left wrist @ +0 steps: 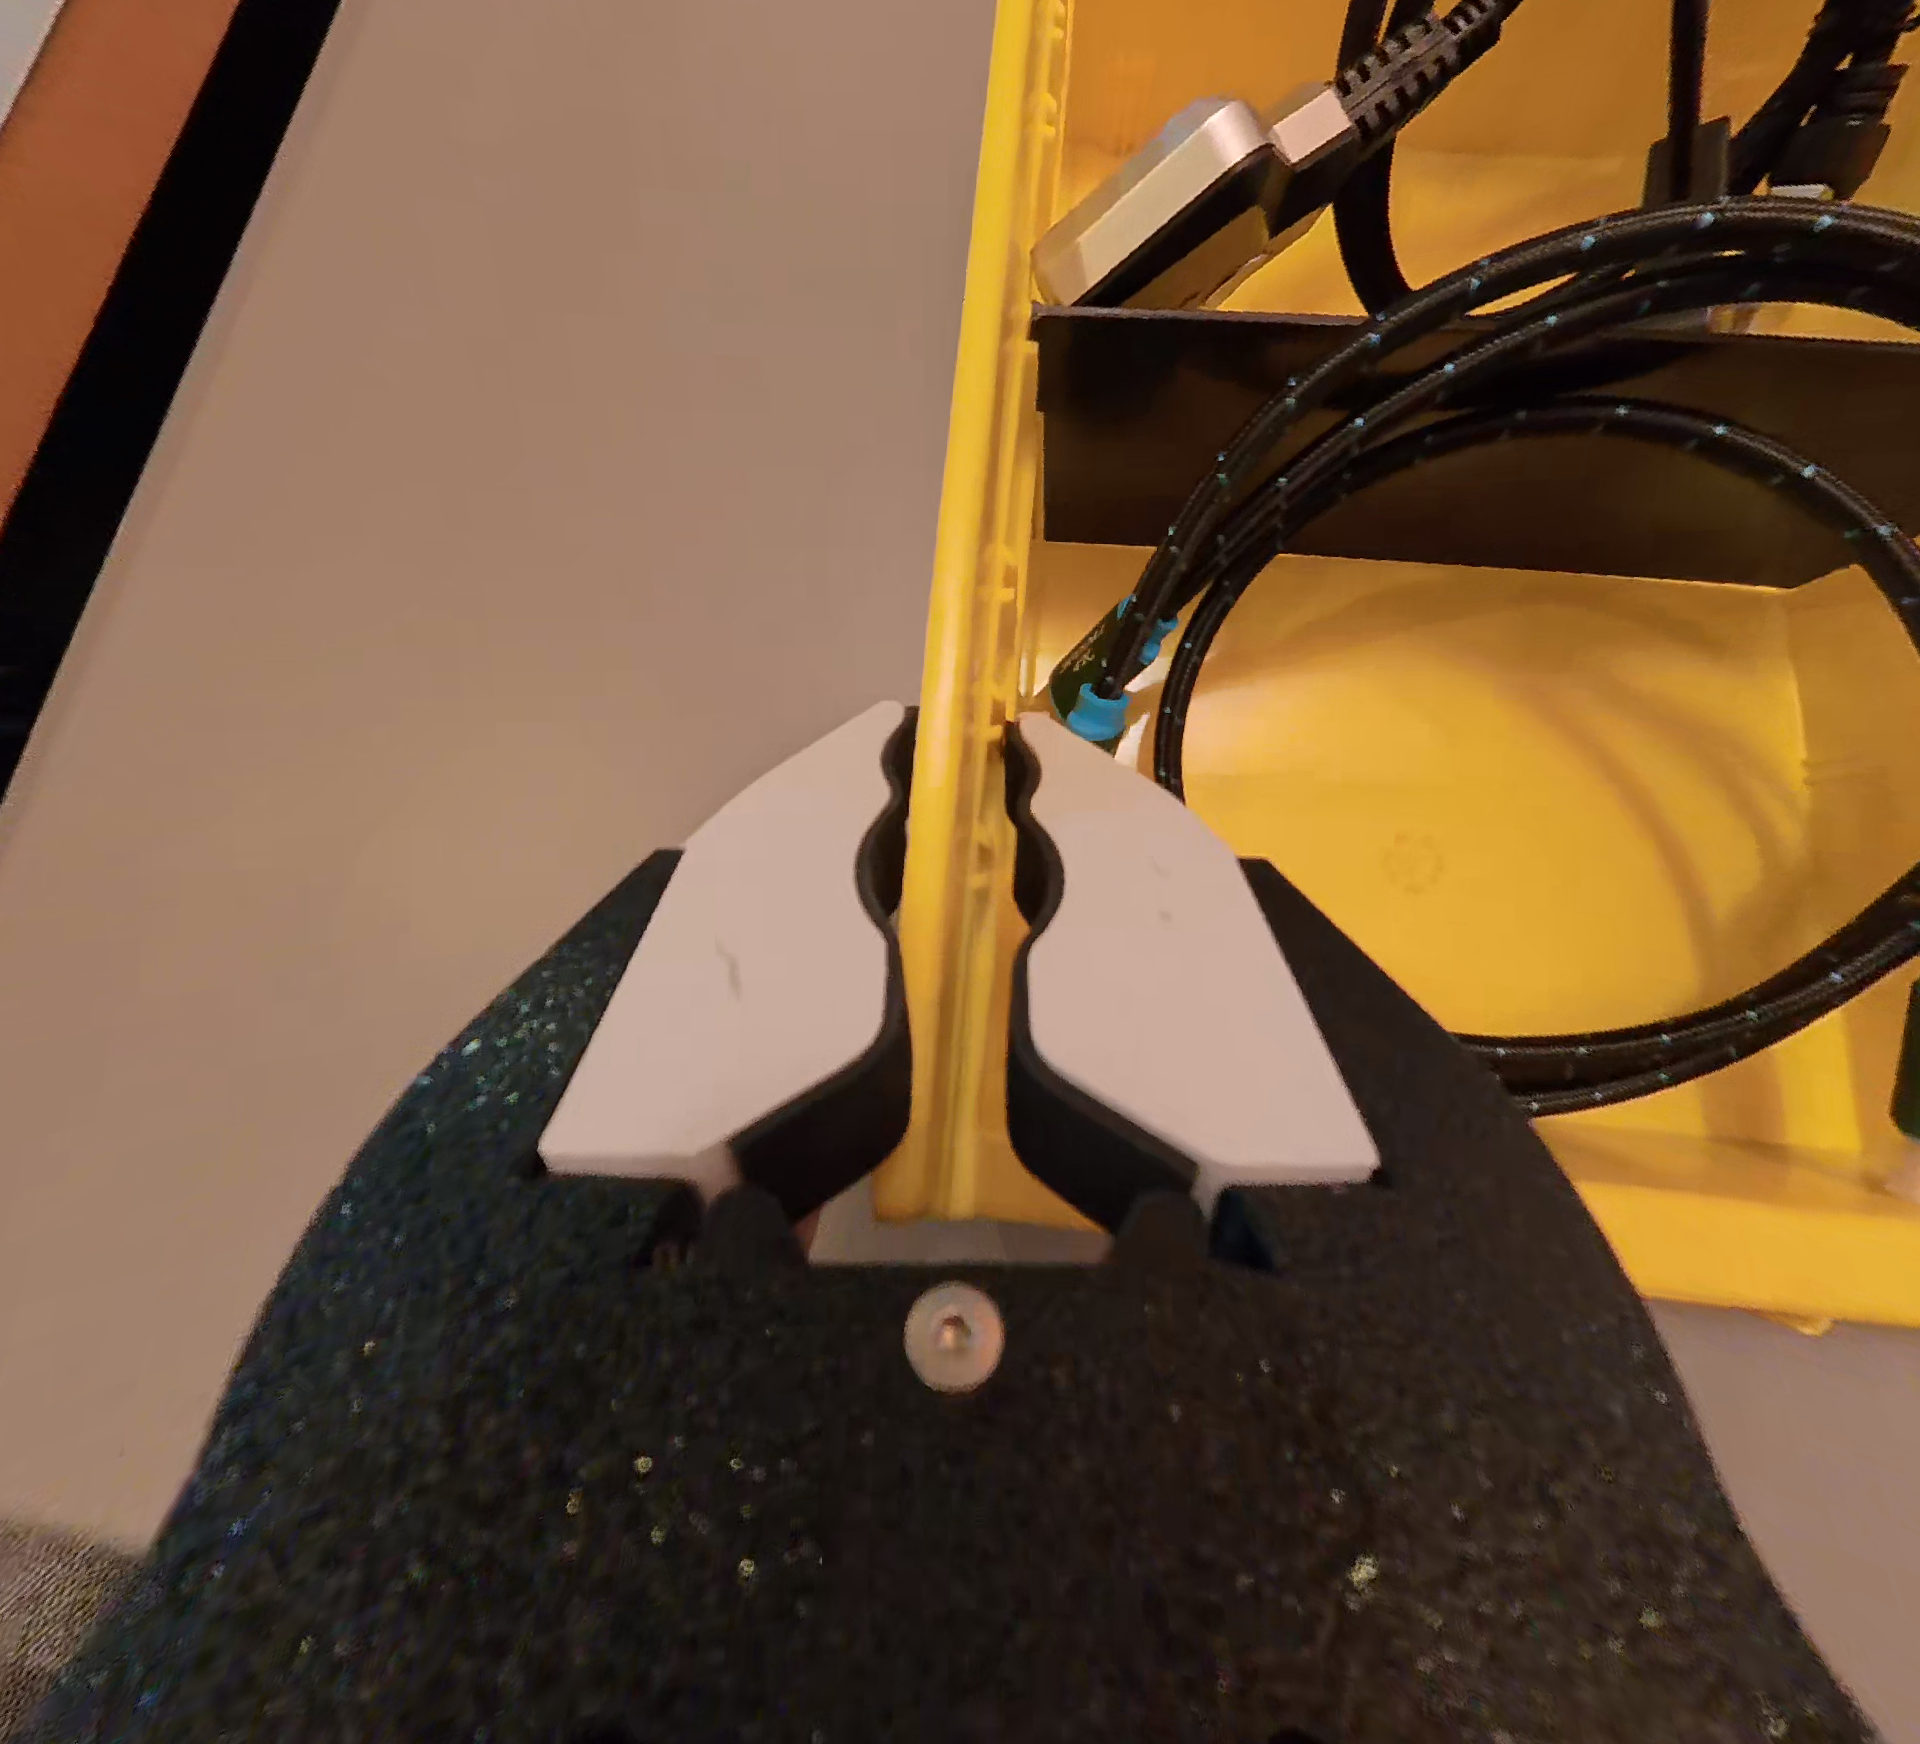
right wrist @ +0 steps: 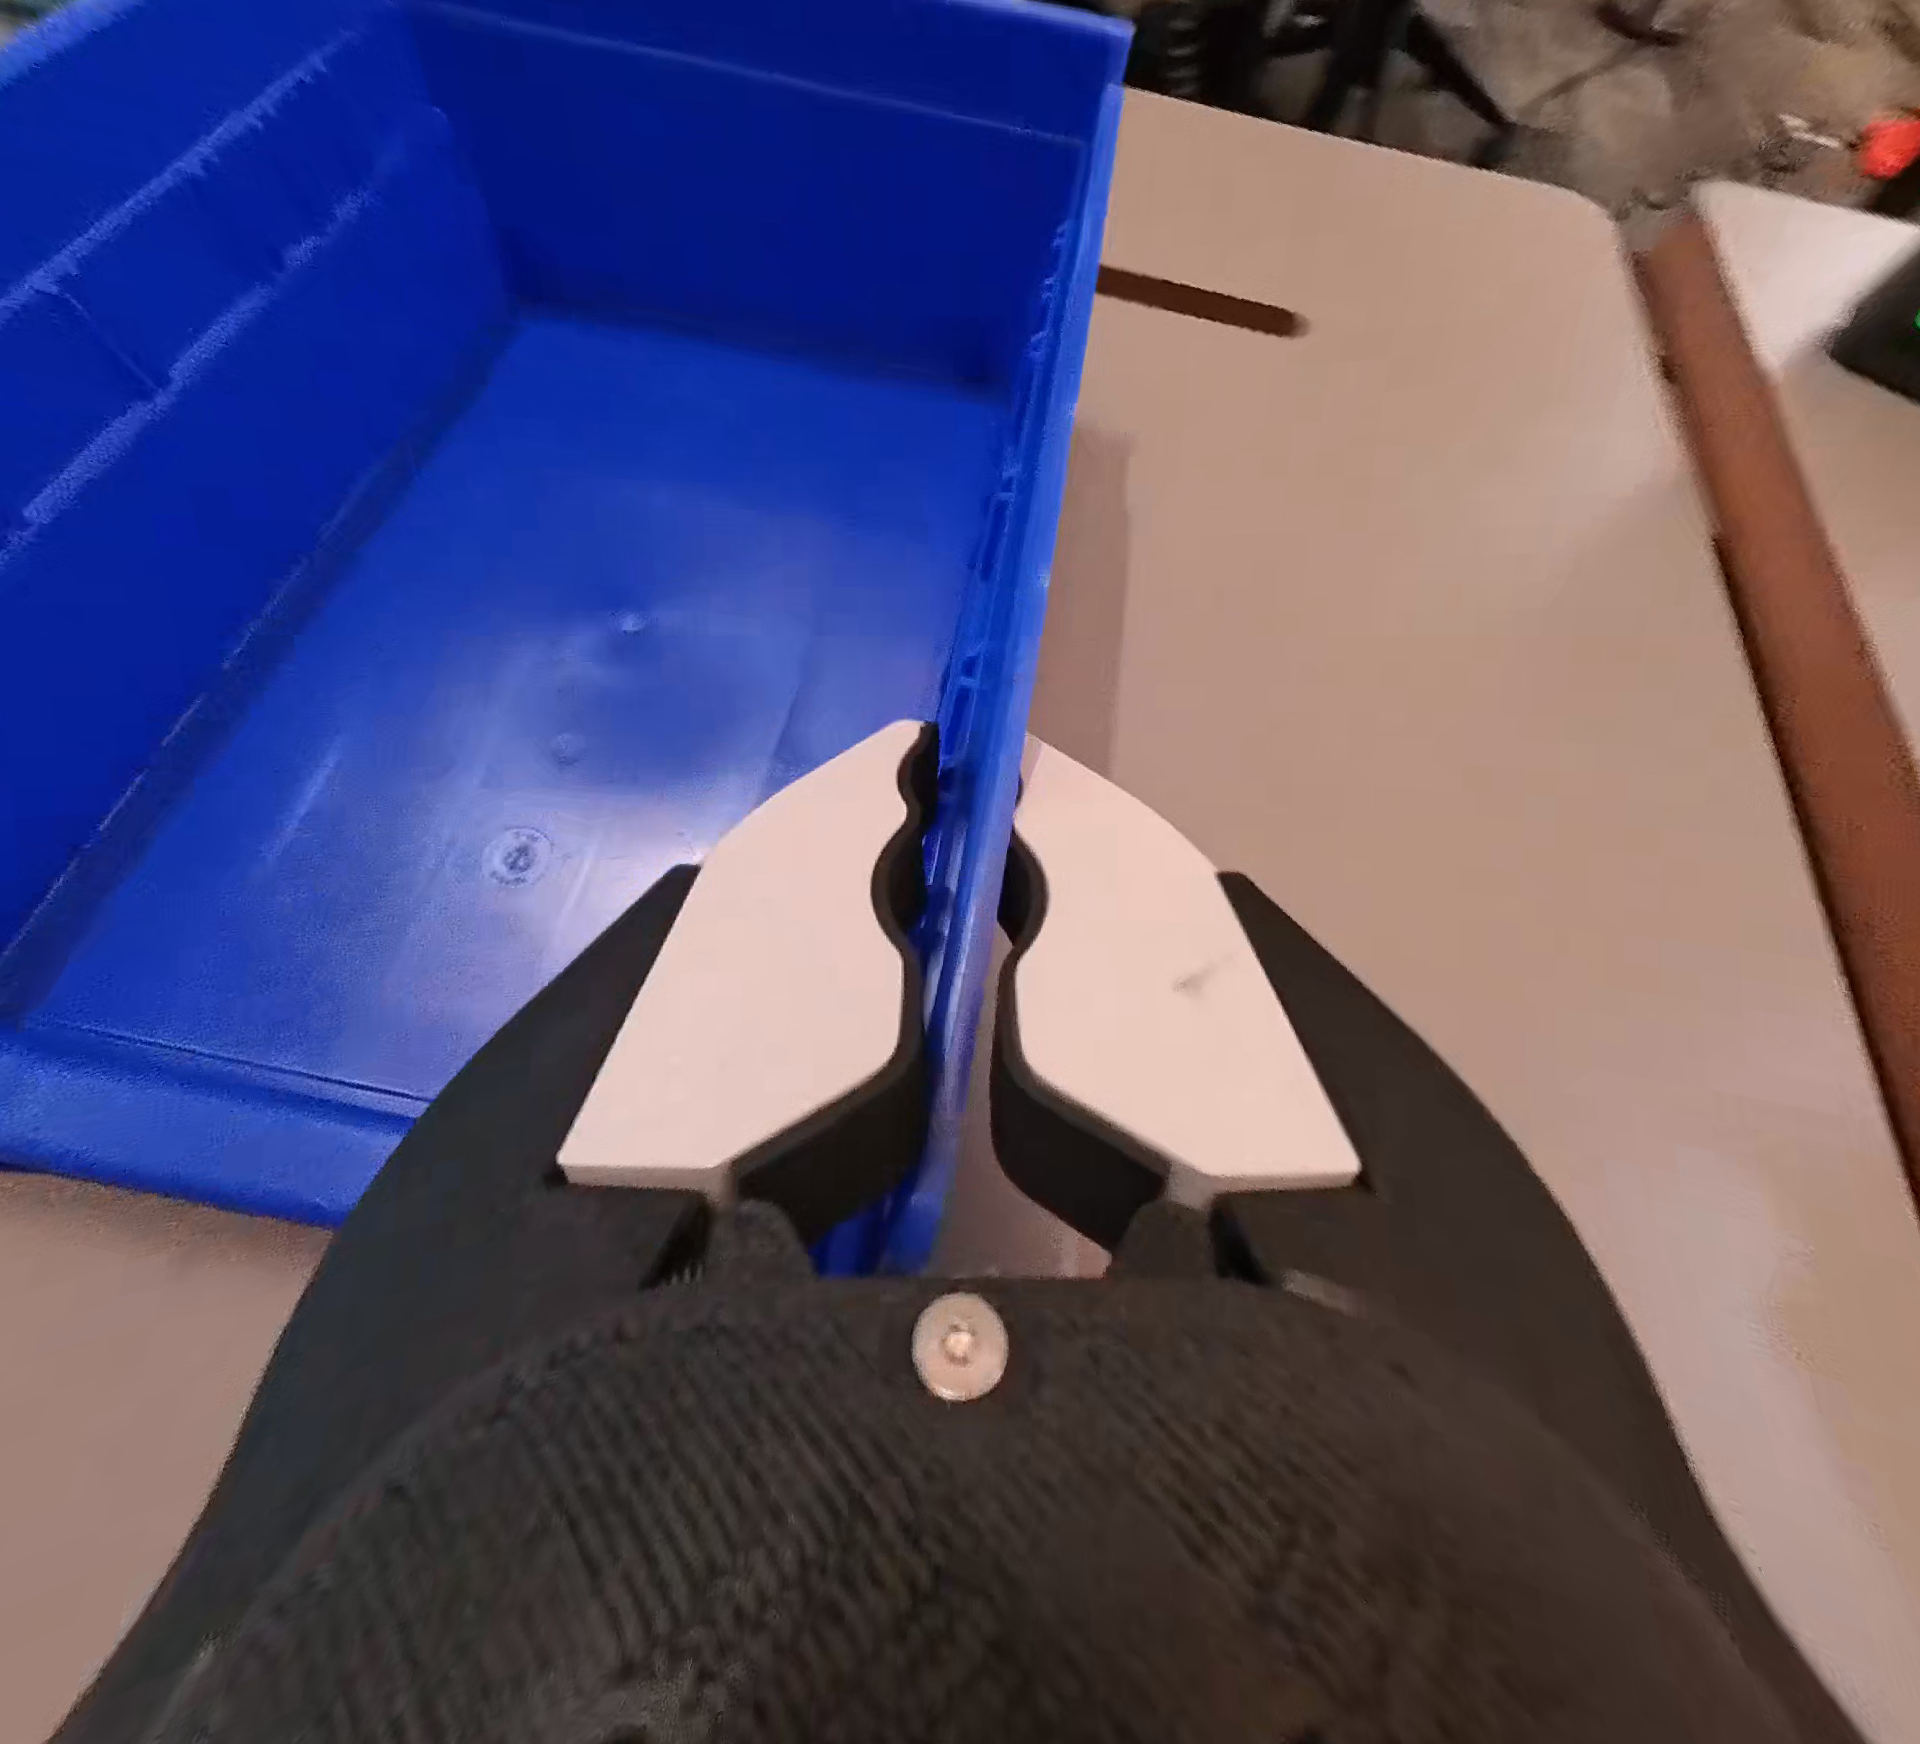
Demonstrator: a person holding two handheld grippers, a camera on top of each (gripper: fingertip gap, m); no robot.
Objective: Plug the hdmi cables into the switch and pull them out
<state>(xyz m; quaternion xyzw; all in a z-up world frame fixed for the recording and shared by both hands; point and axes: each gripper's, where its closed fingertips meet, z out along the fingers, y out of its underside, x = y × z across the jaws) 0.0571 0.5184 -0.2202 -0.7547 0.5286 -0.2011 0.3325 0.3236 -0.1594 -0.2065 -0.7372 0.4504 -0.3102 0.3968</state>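
Observation:
In the left wrist view my left gripper (left wrist: 961, 728) is shut on the left side wall of a yellow bin (left wrist: 977, 551). Inside the bin lie a silver switch box (left wrist: 1164, 203) with a silver plug (left wrist: 1314, 125) in it, coiled black braided HDMI cables (left wrist: 1455, 447), a blue-collared plug (left wrist: 1096, 707) and a black divider (left wrist: 1351, 447). In the right wrist view my right gripper (right wrist: 977, 754) is shut on the right side wall of an empty blue bin (right wrist: 1013, 551).
Both bins stand on a light grey table (left wrist: 520, 551). The table's right edge (right wrist: 1621, 260) is beside a brown strip (right wrist: 1787, 603). A dark slot (right wrist: 1205, 307) is in the tabletop behind the blue bin. Dark clutter lies beyond the table.

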